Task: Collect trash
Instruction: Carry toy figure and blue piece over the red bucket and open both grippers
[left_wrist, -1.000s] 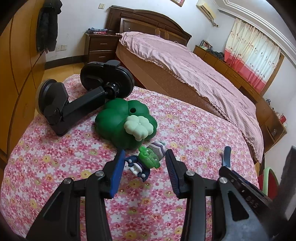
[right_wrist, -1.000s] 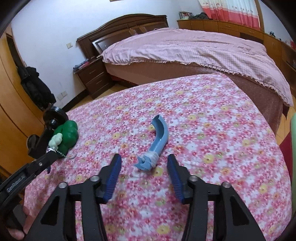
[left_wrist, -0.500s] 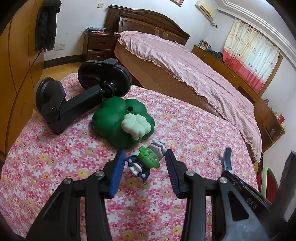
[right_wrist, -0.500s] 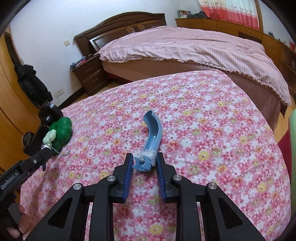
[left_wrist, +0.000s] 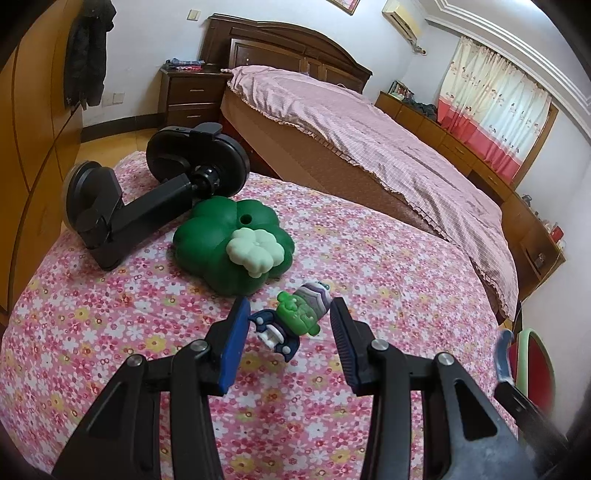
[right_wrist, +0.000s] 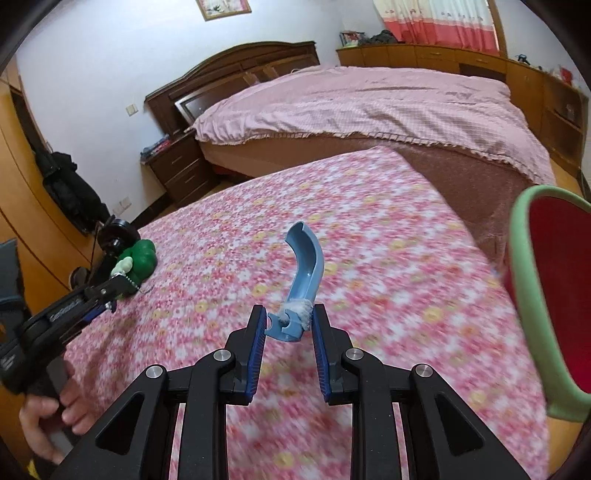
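My right gripper (right_wrist: 289, 321) is shut on the broken end of a curved blue plastic piece (right_wrist: 303, 273) and holds it lifted above the flowered tablecloth (right_wrist: 388, 266). Its tip also shows at the right edge of the left wrist view (left_wrist: 503, 356). A red bin with a green rim (right_wrist: 546, 295) stands close on the right. My left gripper (left_wrist: 287, 325) is open, its jaws either side of a small green and purple toy figure (left_wrist: 301, 317) lying on the cloth. The left gripper also shows in the right wrist view (right_wrist: 98, 301).
A green clover-shaped toy (left_wrist: 232, 245) and a black phone holder (left_wrist: 147, 195) lie beyond the figure at the table's far left. A bed with a pink cover (right_wrist: 369, 107) stands behind the table. A wooden wardrobe (left_wrist: 33, 129) is on the left.
My right gripper closed on the blue plastic piece, lifted it off the cloth and swung right toward the red bin. My left gripper stayed open around the toy figure.
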